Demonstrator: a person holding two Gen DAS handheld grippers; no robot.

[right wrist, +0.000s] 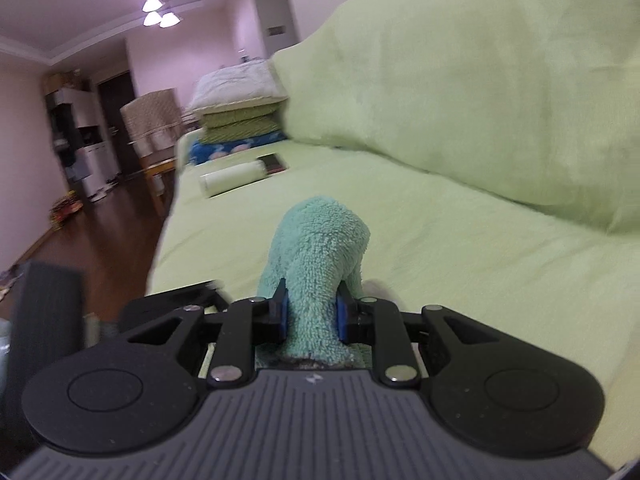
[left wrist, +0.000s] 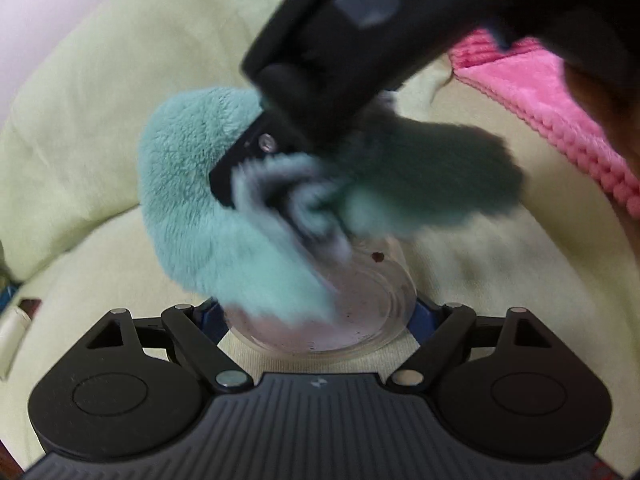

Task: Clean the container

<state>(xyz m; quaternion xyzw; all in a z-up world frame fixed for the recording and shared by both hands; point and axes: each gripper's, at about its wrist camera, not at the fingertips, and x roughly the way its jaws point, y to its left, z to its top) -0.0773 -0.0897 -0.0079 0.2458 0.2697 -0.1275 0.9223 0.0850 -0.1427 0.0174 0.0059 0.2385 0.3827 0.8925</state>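
The clear plastic container (left wrist: 320, 312) is pinched at its near rim by the left gripper (left wrist: 316, 320); light, stiff and slippery, it seems. The soft teal cloth (right wrist: 320, 256) is squeezed by the right gripper (right wrist: 311, 316) and pressed inside.

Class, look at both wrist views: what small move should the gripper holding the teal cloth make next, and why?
Probably sweep the teal cloth toward the dark red speck on the clear container's far side. The right gripper is shut on the cloth, the left gripper holds the container, and the cloth covers only the near part; small specks still show on the bare plastic.
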